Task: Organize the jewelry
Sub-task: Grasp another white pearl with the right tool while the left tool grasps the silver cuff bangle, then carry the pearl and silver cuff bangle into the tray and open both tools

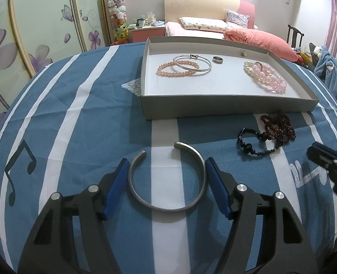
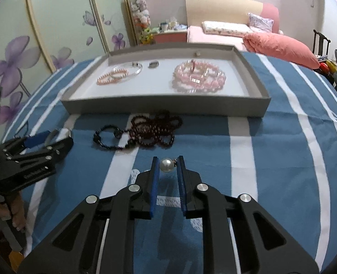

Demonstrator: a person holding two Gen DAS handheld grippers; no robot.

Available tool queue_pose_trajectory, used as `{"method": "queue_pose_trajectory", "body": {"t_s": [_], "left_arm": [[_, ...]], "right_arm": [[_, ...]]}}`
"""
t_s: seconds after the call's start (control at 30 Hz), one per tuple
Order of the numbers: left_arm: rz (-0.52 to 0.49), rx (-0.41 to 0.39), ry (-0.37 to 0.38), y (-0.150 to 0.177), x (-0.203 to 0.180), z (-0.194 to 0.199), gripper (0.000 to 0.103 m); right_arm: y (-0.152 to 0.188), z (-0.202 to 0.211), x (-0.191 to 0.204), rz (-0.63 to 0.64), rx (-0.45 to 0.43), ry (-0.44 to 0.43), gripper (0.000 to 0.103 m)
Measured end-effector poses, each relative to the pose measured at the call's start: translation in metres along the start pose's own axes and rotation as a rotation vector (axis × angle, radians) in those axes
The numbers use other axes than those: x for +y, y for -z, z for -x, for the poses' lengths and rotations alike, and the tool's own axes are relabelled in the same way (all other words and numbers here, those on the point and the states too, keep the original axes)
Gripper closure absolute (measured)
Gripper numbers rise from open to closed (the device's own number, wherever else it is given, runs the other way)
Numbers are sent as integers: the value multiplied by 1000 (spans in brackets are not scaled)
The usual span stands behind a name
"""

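Note:
A silver open cuff bangle (image 1: pixel 166 182) lies on the blue striped cloth between the blue pads of my left gripper (image 1: pixel 167 166); the jaws stand wide, touching or nearly touching its sides. My right gripper (image 2: pixel 167 164) holds a white pearl earring (image 2: pixel 167 164) between its pads, just above the cloth. A grey tray (image 1: pixel 225 105) holds a peach bead bracelet (image 1: pixel 177 68), a silver bangle (image 1: pixel 192 65), a ring (image 1: pixel 217 60) and pink bead strands (image 1: pixel 265 76). A black bead bracelet (image 1: pixel 251 145) and dark red beads (image 1: pixel 279 127) lie in front of the tray.
The table has a blue cloth with white stripes (image 1: pixel 81 114). A small stud (image 1: pixel 244 54) lies at the tray's far wall. A bed with pink bedding (image 1: pixel 255 36) and a floral wardrobe (image 1: pixel 31 34) stand behind. The left gripper shows in the right wrist view (image 2: pixel 38 146).

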State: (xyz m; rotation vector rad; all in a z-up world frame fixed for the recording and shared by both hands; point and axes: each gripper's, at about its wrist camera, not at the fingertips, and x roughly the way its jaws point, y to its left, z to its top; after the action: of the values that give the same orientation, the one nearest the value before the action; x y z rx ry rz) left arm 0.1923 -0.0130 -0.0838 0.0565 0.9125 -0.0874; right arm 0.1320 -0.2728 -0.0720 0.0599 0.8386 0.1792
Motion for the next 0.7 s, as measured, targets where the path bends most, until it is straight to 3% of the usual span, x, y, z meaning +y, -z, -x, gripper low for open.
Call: {"method": "queue_pose_trajectory", "body": {"t_s": [0.23,0.33,0.7], "left_arm": [[39,-27,14,3,2,10,37],[48,-77,25,5,1,23,37],[18,-365,24,10,-23,93,37]], "right_arm": [[-6,31,-6,-39,-130,6,87],[-8,40,-6,-50,-179,6,87],[-9,82,4,-46,-398,20,87]]}}
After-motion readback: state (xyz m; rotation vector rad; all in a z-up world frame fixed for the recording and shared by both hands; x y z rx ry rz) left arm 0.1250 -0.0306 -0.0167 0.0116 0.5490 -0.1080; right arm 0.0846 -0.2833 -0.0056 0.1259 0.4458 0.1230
